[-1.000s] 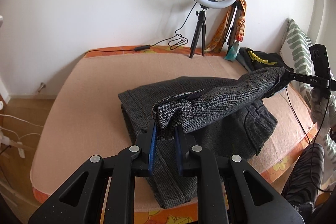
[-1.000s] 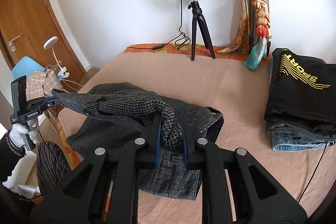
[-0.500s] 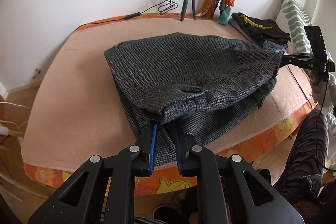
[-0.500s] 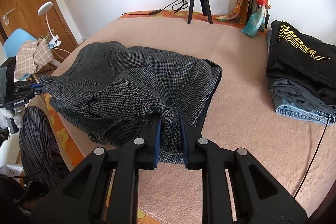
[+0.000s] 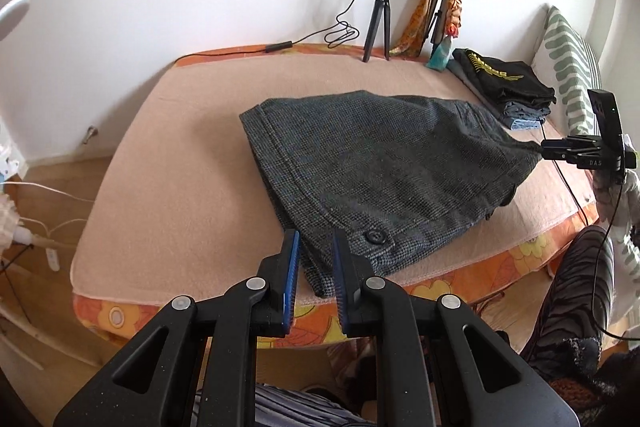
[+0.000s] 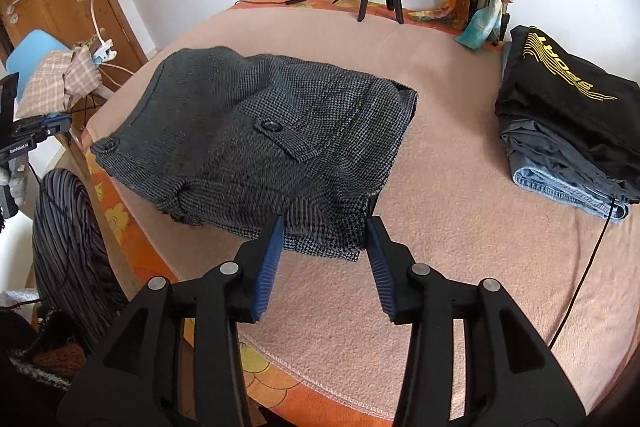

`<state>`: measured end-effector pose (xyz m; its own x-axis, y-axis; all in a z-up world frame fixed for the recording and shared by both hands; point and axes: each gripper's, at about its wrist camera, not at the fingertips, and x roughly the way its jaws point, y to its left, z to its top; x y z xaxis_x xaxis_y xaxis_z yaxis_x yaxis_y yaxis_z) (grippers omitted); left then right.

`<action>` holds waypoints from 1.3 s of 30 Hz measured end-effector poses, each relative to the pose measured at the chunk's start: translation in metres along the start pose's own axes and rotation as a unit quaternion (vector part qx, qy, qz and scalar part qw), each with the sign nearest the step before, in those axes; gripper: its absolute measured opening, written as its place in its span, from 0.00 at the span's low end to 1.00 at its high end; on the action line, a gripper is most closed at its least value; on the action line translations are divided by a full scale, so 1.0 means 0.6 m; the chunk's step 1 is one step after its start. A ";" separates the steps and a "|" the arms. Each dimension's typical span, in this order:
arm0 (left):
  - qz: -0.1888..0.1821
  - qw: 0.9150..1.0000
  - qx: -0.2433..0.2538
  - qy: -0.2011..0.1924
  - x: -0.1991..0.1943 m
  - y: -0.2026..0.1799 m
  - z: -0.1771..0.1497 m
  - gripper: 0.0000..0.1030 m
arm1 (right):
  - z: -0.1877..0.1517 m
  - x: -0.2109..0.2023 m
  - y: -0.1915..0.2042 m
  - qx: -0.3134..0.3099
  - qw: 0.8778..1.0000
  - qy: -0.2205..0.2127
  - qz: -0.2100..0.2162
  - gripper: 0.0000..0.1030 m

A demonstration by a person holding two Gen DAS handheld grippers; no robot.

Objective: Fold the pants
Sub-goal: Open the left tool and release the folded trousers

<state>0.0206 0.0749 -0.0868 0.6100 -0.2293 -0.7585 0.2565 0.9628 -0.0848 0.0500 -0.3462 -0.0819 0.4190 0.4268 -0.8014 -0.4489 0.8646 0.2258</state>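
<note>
Both grippers have let go in the last half second: the dark grey houndstooth wool pants (image 5: 384,163), which were pinched and carried over, now lie folded on the peach blanket-covered bed (image 5: 192,163). The left gripper (image 5: 314,255) stands a little parted, its blue pads either side of the near corner of the waistband without visibly clamping it. The right gripper (image 6: 324,247) is spread wide, and the cloth edge sits loose between its fingers. In the left wrist view, though, the cloth still looks drawn to a point at the right tool, so I cannot be sure it is fully free there.

From the left tool the bundle stretches away from 12 toward 2 o'clock, its long axis running across to the other tool. From the right tool it spreads from 12 toward 10 o'clock. Each tool sits at one end of the near edge, so neither is clearly nearer.

My guess is that the fold is nearly complete, and any further halving would carry one end along that axis.

A folded black garment with yellow print (image 6: 568,95) lies at 2 o'clock of the right tool, well apart from the pants.
</note>
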 end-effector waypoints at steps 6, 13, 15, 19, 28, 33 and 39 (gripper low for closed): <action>-0.018 0.999 0.037 0.010 0.050 -0.040 0.040 0.14 | 0.022 -0.044 -0.011 0.056 0.996 -0.060 0.028 0.51; -0.006 0.996 0.062 0.063 0.138 -0.064 0.038 0.14 | 0.049 0.042 0.044 0.041 0.997 -0.037 0.051 0.51; -0.001 0.995 0.053 0.080 0.153 -0.052 0.029 0.14 | 0.051 0.078 0.055 0.034 0.998 -0.022 0.048 0.51; 0.020 0.992 0.039 0.115 0.180 -0.021 0.003 0.16 | 0.057 0.145 0.058 0.034 0.999 0.010 0.036 0.51; 0.002 0.993 0.043 0.114 0.167 -0.002 -0.005 0.20 | 0.080 0.186 0.053 0.005 0.998 0.055 -0.006 0.55; 0.001 0.998 0.030 0.058 0.140 -0.003 0.057 0.20 | 0.137 0.141 0.033 0.024 0.998 0.015 0.048 0.56; 0.017 1.000 0.008 0.016 0.177 0.001 0.144 0.20 | 0.239 0.153 0.019 0.035 0.996 -0.004 0.084 0.56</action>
<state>0.1503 0.0385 -0.1119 0.5945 -0.1923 -0.7808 0.2487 0.9673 -0.0489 0.1963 -0.2593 -0.0733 0.3479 0.5693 -0.7449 -0.4569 0.7968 0.3955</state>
